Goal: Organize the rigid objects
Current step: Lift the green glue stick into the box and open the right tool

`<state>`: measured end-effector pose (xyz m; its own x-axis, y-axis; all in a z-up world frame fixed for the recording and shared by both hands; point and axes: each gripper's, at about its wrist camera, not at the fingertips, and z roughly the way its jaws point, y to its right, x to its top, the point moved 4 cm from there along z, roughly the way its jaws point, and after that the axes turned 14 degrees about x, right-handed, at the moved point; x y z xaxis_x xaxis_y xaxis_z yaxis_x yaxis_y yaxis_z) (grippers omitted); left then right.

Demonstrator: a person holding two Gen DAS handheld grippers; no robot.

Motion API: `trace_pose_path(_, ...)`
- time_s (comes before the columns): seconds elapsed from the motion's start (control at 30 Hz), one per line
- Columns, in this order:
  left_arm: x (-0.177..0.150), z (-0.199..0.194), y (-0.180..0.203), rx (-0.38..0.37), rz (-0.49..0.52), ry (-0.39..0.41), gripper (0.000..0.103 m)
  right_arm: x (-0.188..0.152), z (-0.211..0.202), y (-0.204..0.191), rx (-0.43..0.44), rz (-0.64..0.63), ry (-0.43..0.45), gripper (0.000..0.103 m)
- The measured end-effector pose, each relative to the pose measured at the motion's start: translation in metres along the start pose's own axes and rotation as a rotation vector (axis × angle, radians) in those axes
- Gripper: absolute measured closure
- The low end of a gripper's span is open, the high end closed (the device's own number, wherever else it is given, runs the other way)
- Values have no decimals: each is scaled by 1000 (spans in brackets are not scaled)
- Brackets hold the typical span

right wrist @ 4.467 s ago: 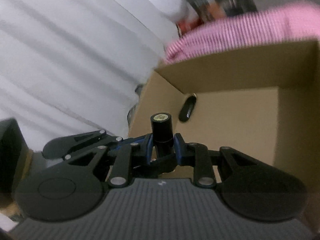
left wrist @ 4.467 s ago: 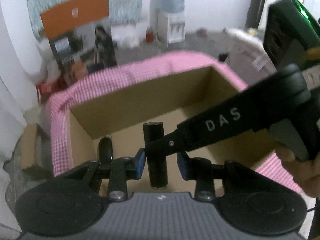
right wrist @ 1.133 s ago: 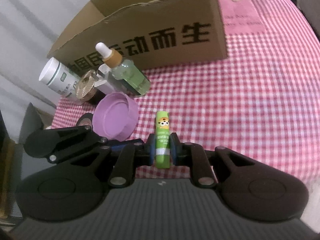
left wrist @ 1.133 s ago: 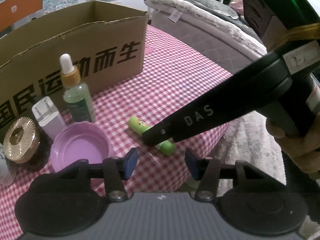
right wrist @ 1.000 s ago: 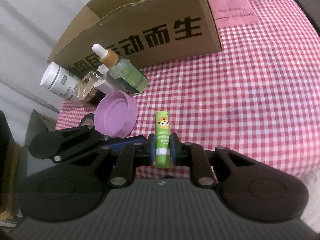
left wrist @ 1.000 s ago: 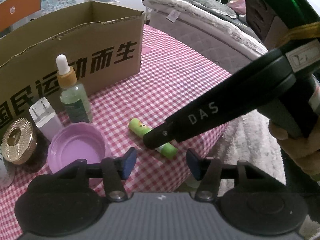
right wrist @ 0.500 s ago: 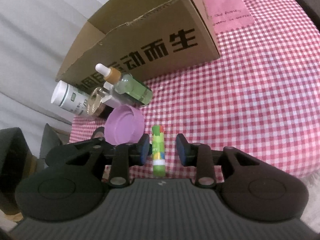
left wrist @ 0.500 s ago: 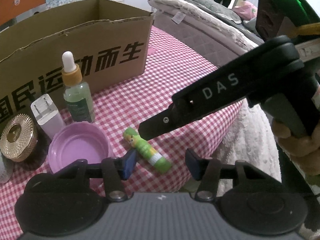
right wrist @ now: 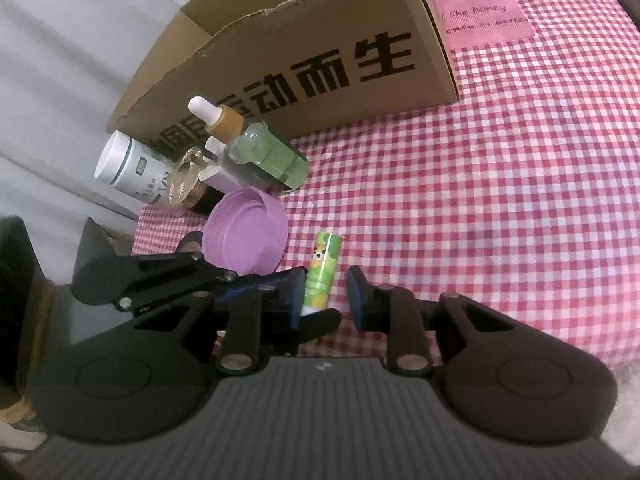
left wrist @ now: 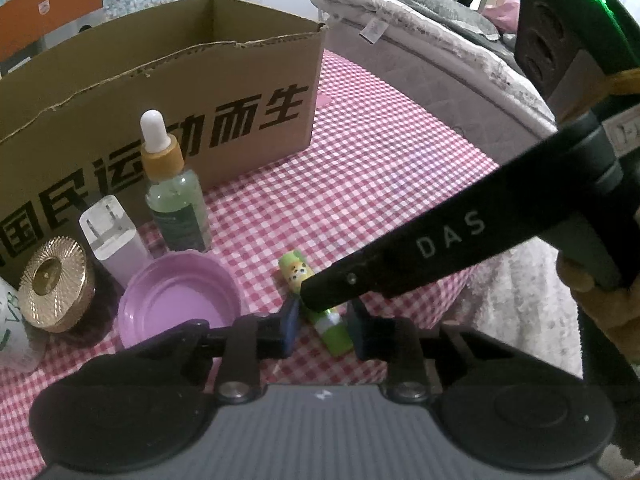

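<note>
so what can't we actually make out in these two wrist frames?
- Inside of the brown cardboard box: hidden by its front wall in both views.
- Green glue stick: its middle is covered by the right gripper's finger in the left wrist view.
- White cylindrical bottle: cut off by the left edge in the left wrist view; label too small to read.

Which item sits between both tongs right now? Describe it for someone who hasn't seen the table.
Start at the printed cardboard box on the checked tablecloth. Before it stands a cluster of containers, nearest the table edge a purple lid. Just right of that lid lies the green tube, the only lime-coloured stick, with a cartoon animal printed on it.
</note>
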<state>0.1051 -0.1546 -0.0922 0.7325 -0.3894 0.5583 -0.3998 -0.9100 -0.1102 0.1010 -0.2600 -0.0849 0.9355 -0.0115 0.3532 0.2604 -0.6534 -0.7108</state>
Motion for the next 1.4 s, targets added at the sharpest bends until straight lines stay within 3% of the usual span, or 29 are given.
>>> trace_pose_path(0.1,1,1,0,12,4,6,77,1,4,2,14,4,-2,85)
trace_pose_path(0.27,-2,-1,-4,23,-4,29,80,1,2,17,113,98,39,88)
trace_pose_path(0.47,0,-16,-4,29,2,78,80,-5,-10,9,122,105,81,88)
trace_pose_path(0.7,25,-67,-29,87,-17,200,80,17,-38,-45,120,-27,161,88)
trace_pose_path(0.9,61,-108,-86,181,-74,267,80,73,-39,-108,184,-186,205,88)
trace_pose_path(1.1,98,-100,-146,259,-118,185,80,147,0,-141,252,-218,131,88)
trace_pose_path(1.23,111,-67,-181,258,-141,55,80,189,47,-133,271,-132,25,88)
trace_pose_path(1.4,106,-31,-208,252,-148,-75,80,216,97,-110,294,22,-110,88)
